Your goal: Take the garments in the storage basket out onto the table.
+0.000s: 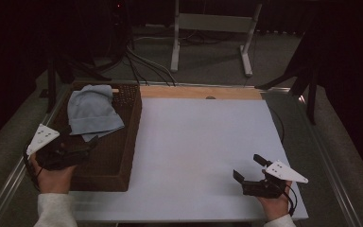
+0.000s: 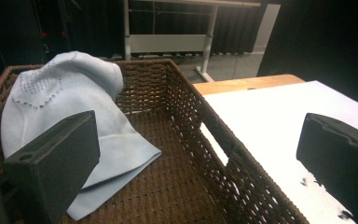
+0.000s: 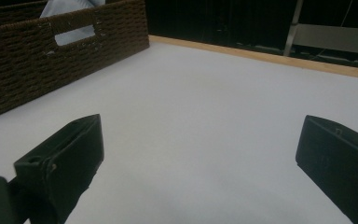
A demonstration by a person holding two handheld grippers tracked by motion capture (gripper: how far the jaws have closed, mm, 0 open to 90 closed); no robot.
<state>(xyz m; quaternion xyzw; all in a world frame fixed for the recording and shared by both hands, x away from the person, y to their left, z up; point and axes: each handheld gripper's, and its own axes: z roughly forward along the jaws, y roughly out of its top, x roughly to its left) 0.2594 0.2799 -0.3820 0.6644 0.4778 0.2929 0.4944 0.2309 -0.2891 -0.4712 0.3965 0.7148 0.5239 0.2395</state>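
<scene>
A pale blue knitted cloth lies in the brown wicker basket (left on the desk) — both grippers, left gripper and right gripper, hold their fingers spread, empty.

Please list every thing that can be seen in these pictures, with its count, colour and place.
cloth: one, light blue, lying in the basket, draped up its far-left wall
basket: one, dark brown wicker, left side of the table
table: one, white top with a wooden far edge
desk frame: one, white, on the floor behind the table
left gripper: one, black, open, over the basket's near part
right gripper: one, black, open, above the table's near-right part
</scene>
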